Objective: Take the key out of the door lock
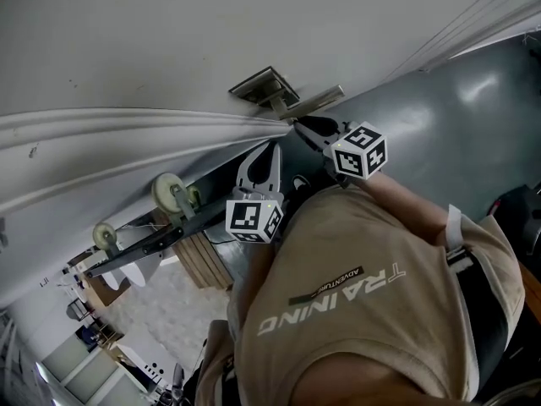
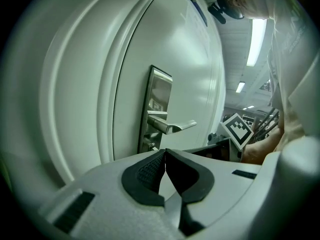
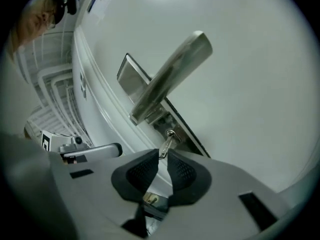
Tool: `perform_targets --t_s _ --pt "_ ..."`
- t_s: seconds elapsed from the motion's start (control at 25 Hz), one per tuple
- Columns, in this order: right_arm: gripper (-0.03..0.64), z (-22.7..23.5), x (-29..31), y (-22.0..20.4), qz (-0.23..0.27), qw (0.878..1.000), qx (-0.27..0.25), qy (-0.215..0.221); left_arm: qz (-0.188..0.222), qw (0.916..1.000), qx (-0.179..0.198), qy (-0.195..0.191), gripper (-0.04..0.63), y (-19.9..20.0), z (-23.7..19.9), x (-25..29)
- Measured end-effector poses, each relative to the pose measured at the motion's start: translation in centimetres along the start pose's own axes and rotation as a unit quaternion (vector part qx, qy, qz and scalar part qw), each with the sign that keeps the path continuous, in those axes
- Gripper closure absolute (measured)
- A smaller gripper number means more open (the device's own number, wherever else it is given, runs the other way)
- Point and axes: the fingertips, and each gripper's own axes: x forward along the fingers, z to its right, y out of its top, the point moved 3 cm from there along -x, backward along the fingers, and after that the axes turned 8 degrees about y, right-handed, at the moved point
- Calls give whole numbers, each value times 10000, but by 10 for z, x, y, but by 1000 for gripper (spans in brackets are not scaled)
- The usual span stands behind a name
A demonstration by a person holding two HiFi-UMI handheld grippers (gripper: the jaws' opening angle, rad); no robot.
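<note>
A small silver key (image 3: 167, 143) sticks out of the lock in the metal plate (image 3: 134, 79) under the lever handle (image 3: 172, 74) of a white door (image 1: 152, 49). My right gripper (image 3: 163, 156) has its fingertips closed on the key's head, and the key is still in the lock. In the head view this gripper (image 1: 306, 129) sits just below the handle (image 1: 308, 101). My left gripper (image 2: 165, 153) is shut with nothing in it. It hangs back from the door, below the plate (image 2: 156, 106) and handle (image 2: 172, 127); in the head view the left gripper (image 1: 264, 155) is left of the right one.
The door edge with its rollers (image 1: 173, 194) runs down to the left. The person's torso in a beige shirt (image 1: 363, 311) fills the lower right. The door frame mouldings (image 2: 80, 84) stand left of the plate. A grey floor (image 1: 473, 117) lies to the right.
</note>
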Motion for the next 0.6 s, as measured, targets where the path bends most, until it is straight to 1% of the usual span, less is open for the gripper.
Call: perform_targets --t_s 0.08,0.16,0.2,0.32,0.48,0.6 --pt "592 2 1 -2 58 9995 302 72 1 10000 23 -40 586 2 2 2" --pt "568 3 4 -5 133 9972 709 194 -37 10000 44 -41 586 2 4 2" --pt "567 3 5 -6 189 9953 911 253 -47 10000 44 -25 586 2 4 1" --pt "568 6 11 -3 364 9904 1283 372 -37 10000 18 28 586 3 3 2" --pt "568 9 16 -4 518 9776 1958 581 -52 10000 27 10 586 3 7 4" --pt "569 10 18 -4 608 9701 2246 687 -54 10000 42 38 586 6 8 3"
